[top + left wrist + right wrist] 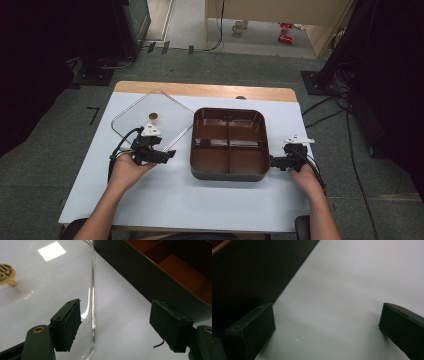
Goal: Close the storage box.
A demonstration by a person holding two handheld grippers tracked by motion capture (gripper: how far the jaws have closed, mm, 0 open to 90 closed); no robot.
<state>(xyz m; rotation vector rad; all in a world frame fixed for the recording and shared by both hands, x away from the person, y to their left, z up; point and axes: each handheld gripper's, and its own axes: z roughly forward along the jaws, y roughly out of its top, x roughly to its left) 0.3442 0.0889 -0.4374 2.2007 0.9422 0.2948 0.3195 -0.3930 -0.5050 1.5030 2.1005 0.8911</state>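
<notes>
A clear square lid (150, 125) with a gold knob (153, 116) lies on the white table cover, left of a brown box (229, 173) split into several compartments. My left gripper (170, 154) sits at the lid's near right corner. In the left gripper view the lid's rounded edge (93, 290) runs up between the jaws of the left gripper (117, 327), close to the left pad (72, 325), and neither pad presses on it. My right gripper (274, 162) rests by the box's right wall (249, 270). In its own view the right gripper (327, 327) stands open over bare table.
The white cover (175, 200) spreads toward the near edge in front of the box. A wooden strip of the table (200, 90) shows at the far edge. Cables and dark stands sit on the grey floor around the table.
</notes>
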